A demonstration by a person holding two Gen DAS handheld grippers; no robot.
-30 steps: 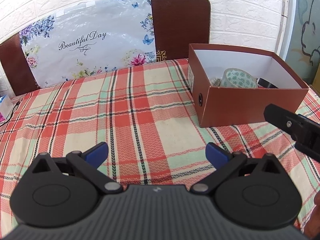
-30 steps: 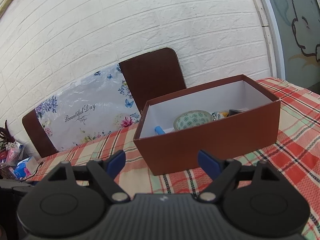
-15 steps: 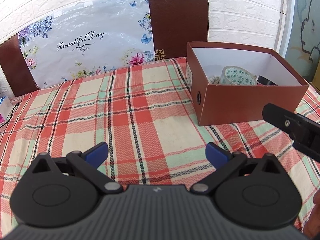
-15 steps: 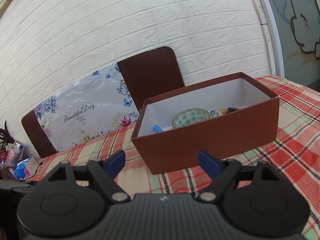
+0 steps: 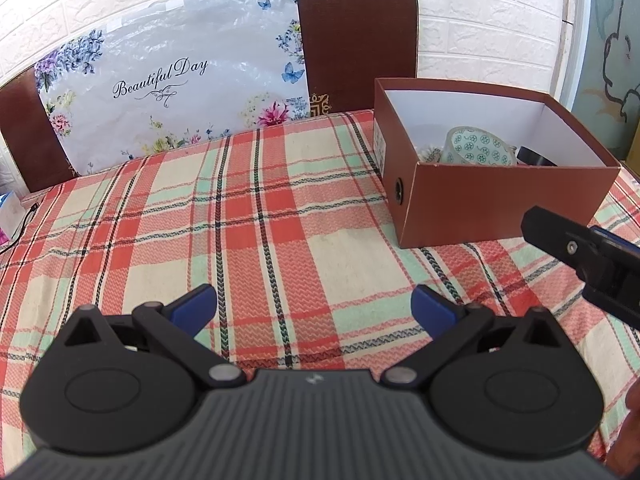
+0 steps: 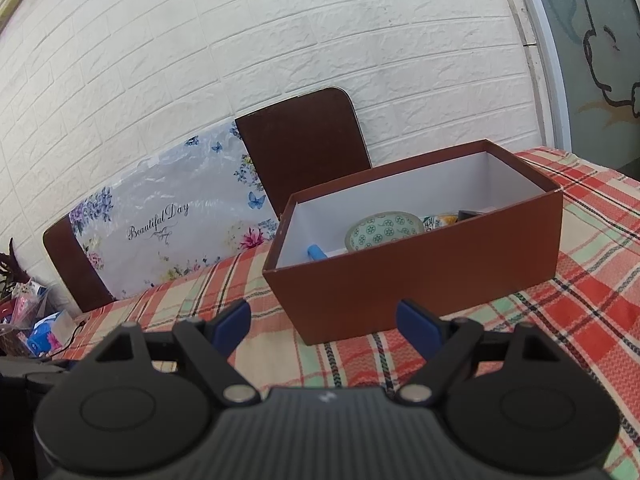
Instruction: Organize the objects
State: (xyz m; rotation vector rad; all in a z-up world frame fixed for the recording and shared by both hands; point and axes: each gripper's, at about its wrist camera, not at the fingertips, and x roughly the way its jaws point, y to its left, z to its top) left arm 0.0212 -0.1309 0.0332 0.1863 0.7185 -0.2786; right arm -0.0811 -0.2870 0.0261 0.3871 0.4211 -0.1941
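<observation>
Both tools are empty, jaws spread wide: the left gripper hangs over bare plaid table, the right gripper just short of the brown box, dead ahead of it and ahead-right of the left one. Inside lie a patterned bowl, a blue-tipped item and a dark thing. The bowl looks ceramic: rigid, glazed-slippery, breakable; take it by the rim. The cardboard box seems light and would flex; pinch a wall near a corner.

I count one brown box on the surface. Inside the box: one patterned bowl, one blue item, one black item. Two chair backs behind the box.
</observation>
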